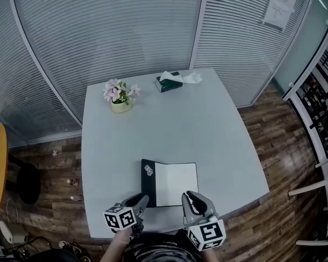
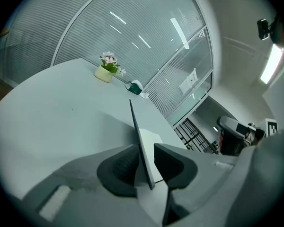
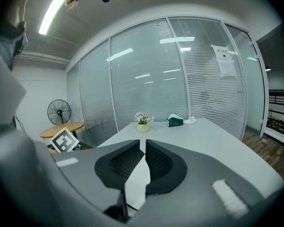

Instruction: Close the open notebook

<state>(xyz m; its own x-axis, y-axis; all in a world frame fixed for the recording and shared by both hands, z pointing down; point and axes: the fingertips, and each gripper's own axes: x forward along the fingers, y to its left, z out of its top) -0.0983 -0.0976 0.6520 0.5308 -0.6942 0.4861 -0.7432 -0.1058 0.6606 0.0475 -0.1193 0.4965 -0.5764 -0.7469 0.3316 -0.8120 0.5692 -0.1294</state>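
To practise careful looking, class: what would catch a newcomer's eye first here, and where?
The open notebook lies at the near edge of the grey table, its dark cover lifted between the jaws of the left gripper while the right gripper pinches the white page. Near the far edge sit a pot of pink flowers and a green tissue box.

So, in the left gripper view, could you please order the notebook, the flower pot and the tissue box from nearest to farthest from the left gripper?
1. The notebook: its cover stands between the jaws of the left gripper.
2. The flower pot: far off, toward the left.
3. The tissue box: farthest, just right of the pot.
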